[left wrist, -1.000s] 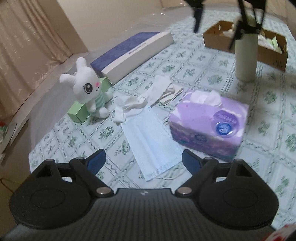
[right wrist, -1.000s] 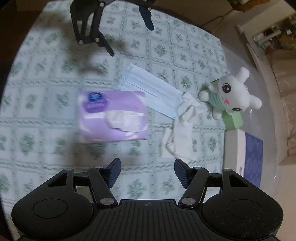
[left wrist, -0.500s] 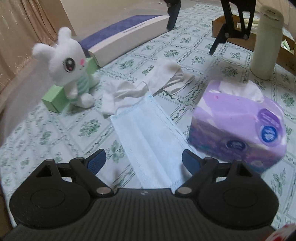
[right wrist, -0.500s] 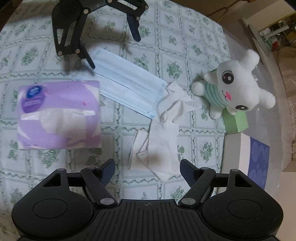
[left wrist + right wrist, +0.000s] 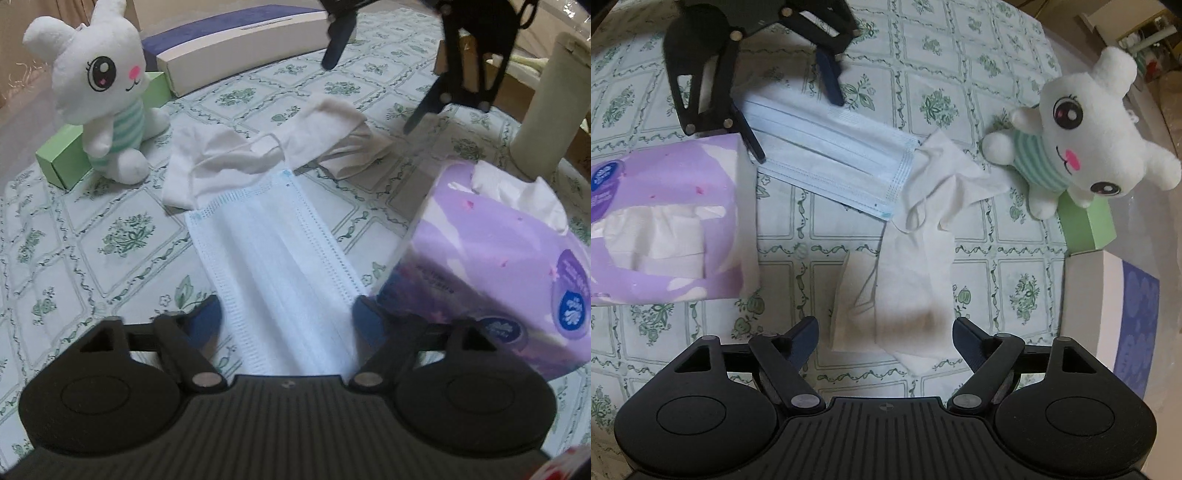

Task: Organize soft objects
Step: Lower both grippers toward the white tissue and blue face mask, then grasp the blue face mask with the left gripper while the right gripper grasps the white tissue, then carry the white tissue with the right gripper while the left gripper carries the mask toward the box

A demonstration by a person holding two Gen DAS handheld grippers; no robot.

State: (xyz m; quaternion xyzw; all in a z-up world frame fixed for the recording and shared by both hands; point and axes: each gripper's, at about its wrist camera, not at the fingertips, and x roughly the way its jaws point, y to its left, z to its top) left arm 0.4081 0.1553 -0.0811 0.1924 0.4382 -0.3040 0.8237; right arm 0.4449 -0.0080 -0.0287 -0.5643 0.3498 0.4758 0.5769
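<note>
A light blue face mask (image 5: pixel 273 251) lies flat on the patterned tablecloth. My left gripper (image 5: pixel 286 319) stands low over its near end, jaws closing, with the mask between the fingers but not pinched. From the right wrist view the same left gripper (image 5: pixel 796 122) straddles the mask (image 5: pixel 831 147). A crumpled white cloth (image 5: pixel 916 280) lies beyond the mask's far end, and my right gripper (image 5: pixel 885 332) hangs open above its end. A white plush bunny (image 5: pixel 99 85) sits at the left, leaning on a green box (image 5: pixel 66 155).
A purple tissue pack (image 5: pixel 491 266) stands right beside the mask, close to my left gripper's right finger. A long blue-and-white box (image 5: pixel 236 44) lies behind the bunny. A cream bottle (image 5: pixel 546 103) and a cardboard box (image 5: pixel 517 74) stand at the back right.
Both grippers have come down and nearer to the table. The left jaws have narrowed around the mask's end. The right jaws have widened and now sit over the white cloth.
</note>
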